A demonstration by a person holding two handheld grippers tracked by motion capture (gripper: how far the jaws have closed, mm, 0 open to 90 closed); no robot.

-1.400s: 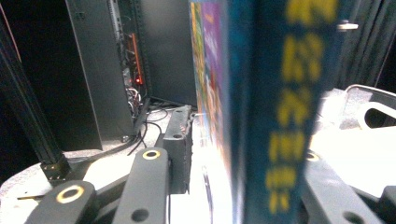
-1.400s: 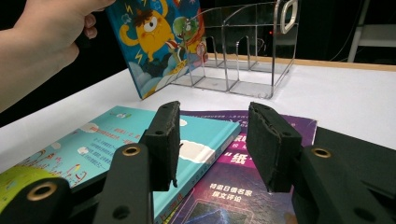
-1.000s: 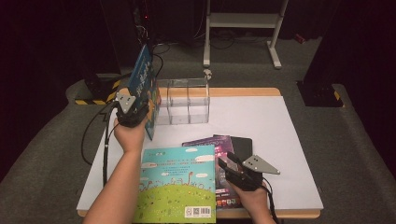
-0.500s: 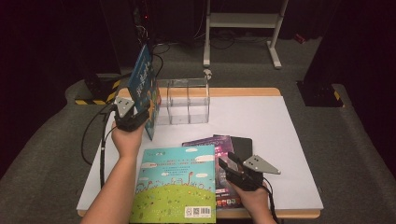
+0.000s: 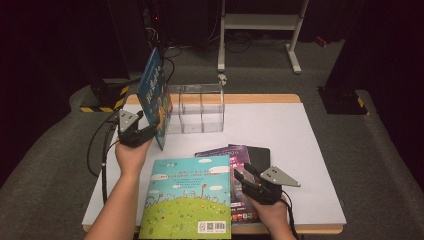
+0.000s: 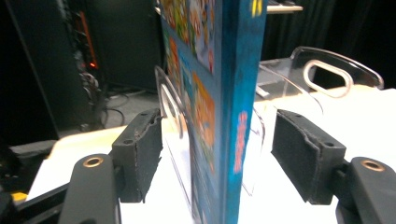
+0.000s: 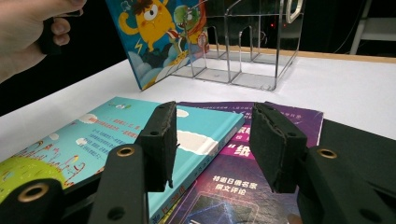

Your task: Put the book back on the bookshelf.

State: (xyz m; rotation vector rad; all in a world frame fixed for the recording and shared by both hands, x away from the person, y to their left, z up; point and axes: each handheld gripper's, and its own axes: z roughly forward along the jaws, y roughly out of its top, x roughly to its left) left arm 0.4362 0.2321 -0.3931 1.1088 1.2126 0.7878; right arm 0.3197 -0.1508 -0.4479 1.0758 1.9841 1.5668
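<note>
Since a second ago the left gripper point(image 5: 145, 131) has slid back toward the person along the table's left side, and its jaws have just been opening; the blue picture book point(image 5: 156, 97) stands between them, with a gap on each side in the left gripper view, so the pads no longer press on it. The book point(image 6: 219, 107) stands on edge, tilted, leaning against the left end of the clear plastic rack point(image 5: 201, 107), near the back left part of the white table point(image 5: 300, 140). In the right gripper view its cover shows a yellow cartoon monster point(image 7: 154, 28).

Nearer the person, a green and blue picture book point(image 5: 187, 197) lies flat, its right edge overlapping a purple book point(image 5: 235, 156), which rests on a black book point(image 5: 257, 155). The right gripper point(image 5: 247, 180) hovers low over these flat books, its jaws parted with nothing between them, the purple cover showing through the gap. The person's left hand point(image 5: 131, 155) grips the left gripper from behind.
</note>
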